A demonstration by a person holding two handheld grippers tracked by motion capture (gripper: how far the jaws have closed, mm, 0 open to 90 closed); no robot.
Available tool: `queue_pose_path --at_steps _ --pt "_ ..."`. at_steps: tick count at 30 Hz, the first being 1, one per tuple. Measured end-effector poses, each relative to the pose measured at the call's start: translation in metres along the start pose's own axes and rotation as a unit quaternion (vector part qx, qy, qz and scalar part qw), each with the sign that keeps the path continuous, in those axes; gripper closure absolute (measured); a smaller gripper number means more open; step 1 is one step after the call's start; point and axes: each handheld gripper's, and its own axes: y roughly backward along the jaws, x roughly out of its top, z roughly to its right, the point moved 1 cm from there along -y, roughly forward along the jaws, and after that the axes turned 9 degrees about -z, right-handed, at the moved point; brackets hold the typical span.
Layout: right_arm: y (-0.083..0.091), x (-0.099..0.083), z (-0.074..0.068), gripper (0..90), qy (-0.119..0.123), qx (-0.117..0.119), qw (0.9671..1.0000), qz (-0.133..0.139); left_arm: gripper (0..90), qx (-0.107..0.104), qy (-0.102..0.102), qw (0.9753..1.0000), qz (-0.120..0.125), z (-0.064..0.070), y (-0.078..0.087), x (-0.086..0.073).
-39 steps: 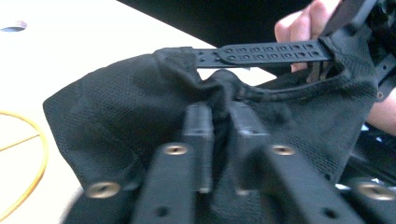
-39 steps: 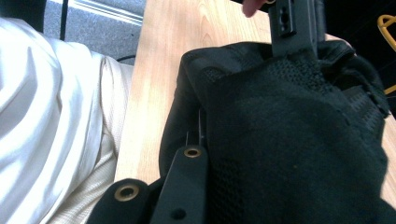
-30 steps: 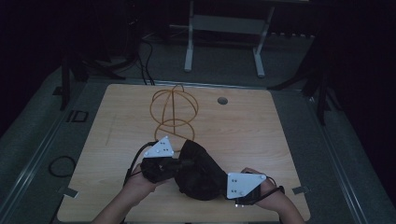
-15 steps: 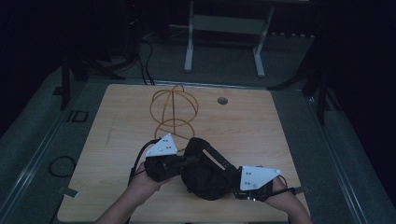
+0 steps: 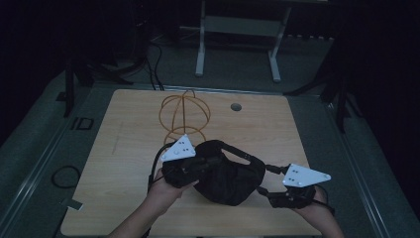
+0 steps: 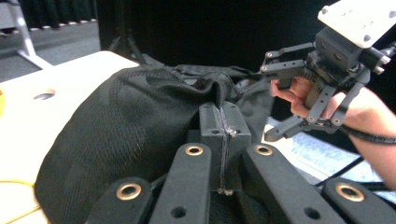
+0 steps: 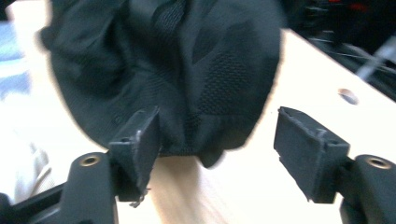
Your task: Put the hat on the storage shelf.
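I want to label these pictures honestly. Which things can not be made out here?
- Wire stand, high view: its base is hidden behind the left gripper and the black bag.
- Bag, left gripper view: the pinched edge is hidden between the shut jaws.
- Bag, right gripper view: cut off by the top edge and blurred.
- Right gripper, high view: jaws too dark to read there.

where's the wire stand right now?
In the high view, the orange wire stand stands upright on the far middle of the wooden table, just beyond the black mesh cap and left of the table's round hole.
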Motion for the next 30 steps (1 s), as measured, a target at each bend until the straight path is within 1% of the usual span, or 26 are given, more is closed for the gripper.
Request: queue_pose_path --at_steps 1,2,4,5,6,8,10,11,12,13,14,15,16,17,18,19,20,21,22,24,25,26,27,28,29,30 --pt "0.0 0.0 0.0 30.2 0.0 0.0 1.0 0.0 90.0 0.011 0.002 0.9999 0.004 0.001 -0.001 0.001" --pt "0.011 0.0 0.0 29.1 -0.035 -0.022 0.9989 0.02 90.0 0.013 0.002 0.9999 0.008 0.002 -0.003 0.003" --pt "0.024 0.002 -0.003 29.0 -0.064 -0.04 0.9962 0.044 90.0 0.015 0.004 0.9998 0.01 0.003 -0.004 0.004" --pt "0.024 0.002 -0.003 29.0 -0.064 -0.04 0.9962 0.044 90.0 0.017 0.004 0.9998 0.013 0.004 -0.005 0.005" --pt "0.037 0.004 -0.012 29.0 -0.091 -0.04 0.9915 0.084 90.0 0.025 0.007 0.9995 0.019 0.005 -0.006 0.006" --pt "0.042 0.008 -0.024 29.1 -0.11 -0.036 0.9873 0.109 90.0 0.032 0.007 0.9992 0.022 0.006 -0.008 0.007" --pt "0.039 0.011 -0.035 29.0 -0.139 -0.024 0.983 0.117 90.0 0.044 0.011 0.9986 0.027 0.01 -0.013 0.009" --pt "0.039 0.011 -0.035 29.0 -0.139 -0.024 0.983 0.117 90.0 0.044 0.011 0.9986 0.027 0.01 -0.013 0.009" --pt "0.03 0.013 -0.044 29.0 -0.163 -0.018 0.98 0.112 90.0 0.05 0.014 0.9981 0.035 0.014 -0.016 0.009" --pt "0.025 0.012 -0.048 29.0 -0.172 -0.026 0.979 0.106 90.0 0.052 0.017 0.9978 0.039 0.015 -0.018 0.009" --pt "0.022 0.011 -0.052 29.0 -0.179 -0.023 0.9777 0.107 90.0 0.048 0.018 0.9977 0.043 0.017 -0.019 0.01" --pt "0.018 0.01 -0.056 29.0 -0.188 -0.018 0.9761 0.108 90.0 0.061 0.019 0.9967 0.05 0.019 -0.02 0.01" --pt "0.014 0.01 -0.06 29.0 -0.194 -0.016 0.9749 0.108 90.0 0.057 0.017 0.997 0.051 0.021 -0.021 0.011" --pt "0.014 0.01 -0.06 29.0 -0.194 -0.016 0.9749 0.108 90.0 0.057 0.017 0.997 0.051 0.021 -0.021 0.011" --pt "0.01 0.009 -0.064 29.0 -0.194 -0.013 0.9753 0.105 90.0 0.057 0.017 0.997 0.051 0.021 -0.021 0.011" --pt "0.01 0.009 -0.064 28.6 -0.194 -0.013 0.9753 0.105 90.0 0.061 0.016 0.9961 0.061 0.025 -0.024 0.011" --pt "0.003 0.01 -0.069 27.3 -0.204 -0.004 0.9734 0.104 90.0 0.063 0.016 0.9957 0.066 0.028 -0.026 0.011" --pt "0.0 0.011 -0.07 25.0 -0.205 -0.006 0.9732 0.104 90.0 0.066 0.019 0.9951 0.071 0.03 -0.026 0.011" --pt "-0.002 0.012 -0.071 24.4 -0.208 -0.016 0.9727 0.102 90.0 0.063 0.018 0.9953 0.071 0.031 -0.028 0.011" --pt "-0.006 0.014 -0.071 22.7 -0.216 -0.018 0.9701 0.109 90.0 0.067 0.018 0.9945 0.078 0.036 -0.029 0.01" --pt "-0.008 0.014 -0.07 22.6 -0.22 -0.02 0.9689 0.11 90.0 0.063 0.013 0.995 0.077 0.038 -0.03 0.011" --pt "-0.009 0.015 -0.07 21.5 -0.222 -0.022 0.9685 0.11 90.0 0.06 0.009 0.9952 0.076 0.04 -0.031 0.011" --pt "-0.01 0.015 -0.069 21.9 -0.221 -0.028 0.9685 0.111 90.0 0.063 0.006 0.995 0.077 0.043 -0.032 0.011" --pt "-0.012 0.015 -0.068 22.5 -0.223 -0.034 0.9678 0.112 90.0 0.06 0.001 0.9953 0.076 0.045 -0.033 0.011" --pt "-0.013 0.015 -0.066 25.8 -0.228 -0.034 0.9668 0.11 90.0 0.059 0.006 0.9951 0.08 0.046 -0.033 0.011" --pt "-0.014 0.014 -0.065 34.2 -0.227 -0.033 0.967 0.11 90.0 0.06 0.006 0.9947 0.083 0.047 -0.033 0.011"
